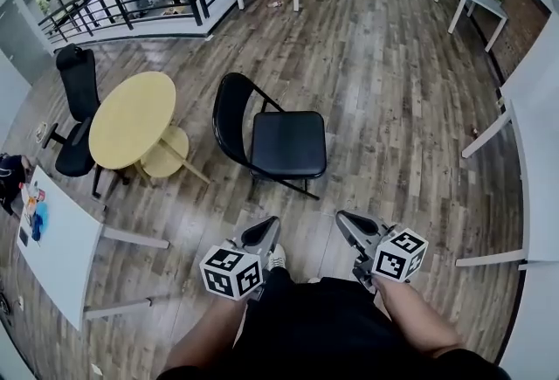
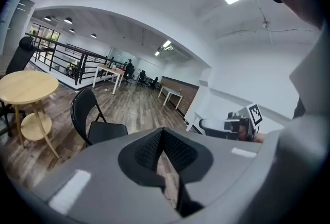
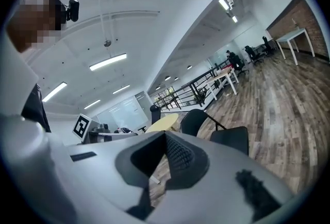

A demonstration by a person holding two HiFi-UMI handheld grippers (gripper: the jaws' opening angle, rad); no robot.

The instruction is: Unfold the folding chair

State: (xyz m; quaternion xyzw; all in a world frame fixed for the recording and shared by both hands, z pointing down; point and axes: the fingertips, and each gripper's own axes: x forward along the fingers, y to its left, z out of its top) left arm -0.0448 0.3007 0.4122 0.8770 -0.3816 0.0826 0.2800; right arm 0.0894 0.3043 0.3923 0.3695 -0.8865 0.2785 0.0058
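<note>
Head view: folding chair (image 1: 288, 142) unfolded, left claw (image 1: 265, 228) and right claw (image 1: 347, 221) closed.

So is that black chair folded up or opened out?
Opened out: the black chair stands on its own legs, with its seat down flat and its backrest upright.

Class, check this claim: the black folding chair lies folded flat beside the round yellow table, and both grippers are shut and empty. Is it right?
No. The head view shows the folding chair standing open, seat level and backrest up. The rest holds: it is beside the round yellow table, and the left gripper and right gripper are shut and empty.
</note>
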